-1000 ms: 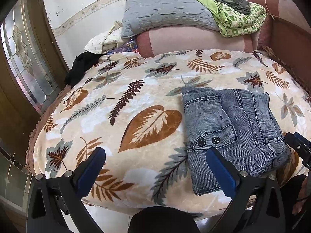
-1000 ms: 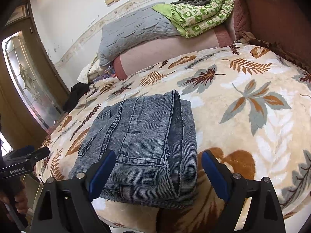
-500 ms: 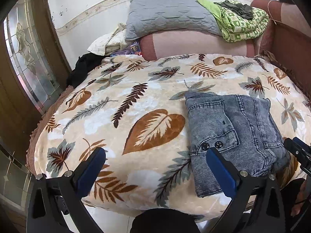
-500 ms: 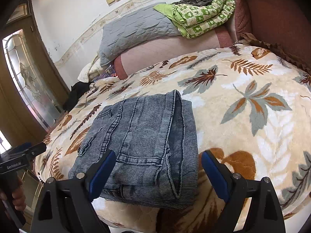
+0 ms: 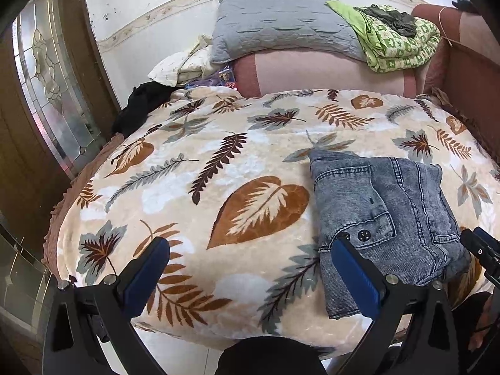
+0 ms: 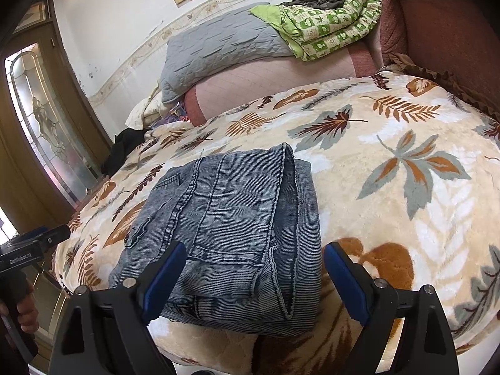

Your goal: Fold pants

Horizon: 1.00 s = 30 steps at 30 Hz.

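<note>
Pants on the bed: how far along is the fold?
Looks done: the pants lie as a compact folded stack near the front edge of the leaf-print blanket. In hand: nothing; the left gripper and right gripper are both open and empty. Left: at most squaring the uneven lower layer.

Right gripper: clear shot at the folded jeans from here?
Probably yes. The right gripper is open and empty, aimed at the near edge of the folded jeans, which lie alone on the leaf blanket. Nothing sits between them.
</note>
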### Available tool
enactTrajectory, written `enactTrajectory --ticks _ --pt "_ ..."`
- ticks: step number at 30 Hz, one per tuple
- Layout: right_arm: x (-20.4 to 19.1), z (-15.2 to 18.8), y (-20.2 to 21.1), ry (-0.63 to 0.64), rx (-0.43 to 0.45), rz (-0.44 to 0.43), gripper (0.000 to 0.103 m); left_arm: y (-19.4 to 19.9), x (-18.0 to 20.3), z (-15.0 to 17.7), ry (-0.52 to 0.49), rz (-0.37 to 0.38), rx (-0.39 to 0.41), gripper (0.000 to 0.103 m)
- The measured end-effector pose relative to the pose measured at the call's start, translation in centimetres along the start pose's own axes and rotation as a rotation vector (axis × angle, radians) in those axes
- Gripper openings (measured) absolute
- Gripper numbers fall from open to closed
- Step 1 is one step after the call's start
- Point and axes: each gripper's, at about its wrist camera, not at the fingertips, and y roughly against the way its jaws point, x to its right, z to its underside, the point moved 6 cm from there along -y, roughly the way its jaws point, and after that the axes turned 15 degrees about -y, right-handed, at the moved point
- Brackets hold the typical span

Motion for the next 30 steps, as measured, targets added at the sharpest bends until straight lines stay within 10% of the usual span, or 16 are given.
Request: enactTrajectory --ticks 8,30 --pt "-0.2 0.1 -0.2 0.009 -0.010 -0.005 0.091 -0.4 0.0 -0.1 0.002 0.021 -0.003 0.103" --pt "4.1 -4.5 -7.0 -0.211 -0.254 -0.120 0.092 -11.0 4.4 -2.2 0.044 0.409 -0.233 0.103"
